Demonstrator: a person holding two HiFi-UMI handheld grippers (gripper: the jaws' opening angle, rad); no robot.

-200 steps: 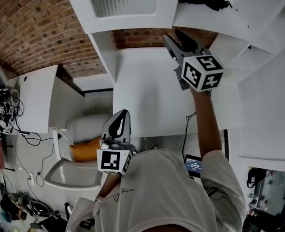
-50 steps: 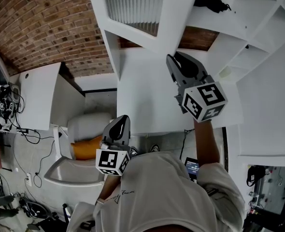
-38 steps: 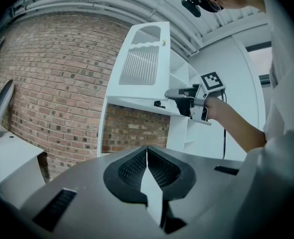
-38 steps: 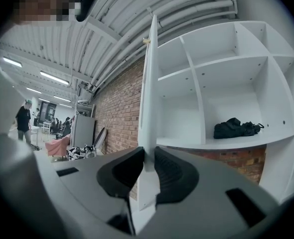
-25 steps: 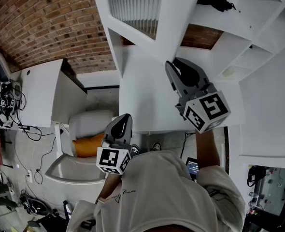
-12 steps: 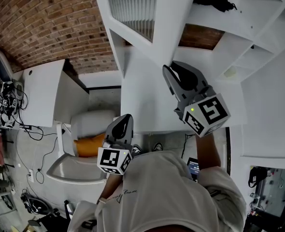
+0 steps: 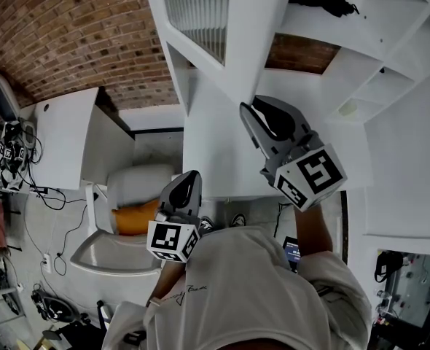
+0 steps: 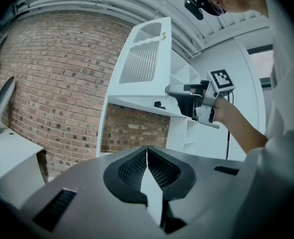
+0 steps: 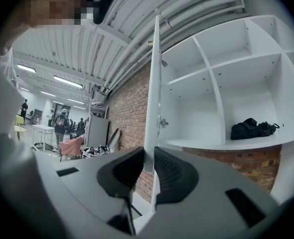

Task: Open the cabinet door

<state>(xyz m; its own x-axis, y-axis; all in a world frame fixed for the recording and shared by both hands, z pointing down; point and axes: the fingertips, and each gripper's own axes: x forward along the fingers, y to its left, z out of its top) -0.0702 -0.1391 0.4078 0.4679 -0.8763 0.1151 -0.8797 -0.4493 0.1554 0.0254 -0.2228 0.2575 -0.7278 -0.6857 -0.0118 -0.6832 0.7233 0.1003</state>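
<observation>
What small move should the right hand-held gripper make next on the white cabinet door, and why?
Probably swing it slightly wider, away from the shelves. The right hand-held gripper is clamped on the free edge of the white ribbed-panel cabinet door. The door stands about edge-on to the white open shelves, so it looks only partly swung out.

Left gripper (image 7: 188, 181) low by the chest, jaws together and empty, right arm (image 7: 313, 223) reaching up, right gripper (image 7: 253, 114) pinching the cabinet door (image 7: 253, 28) edge
</observation>
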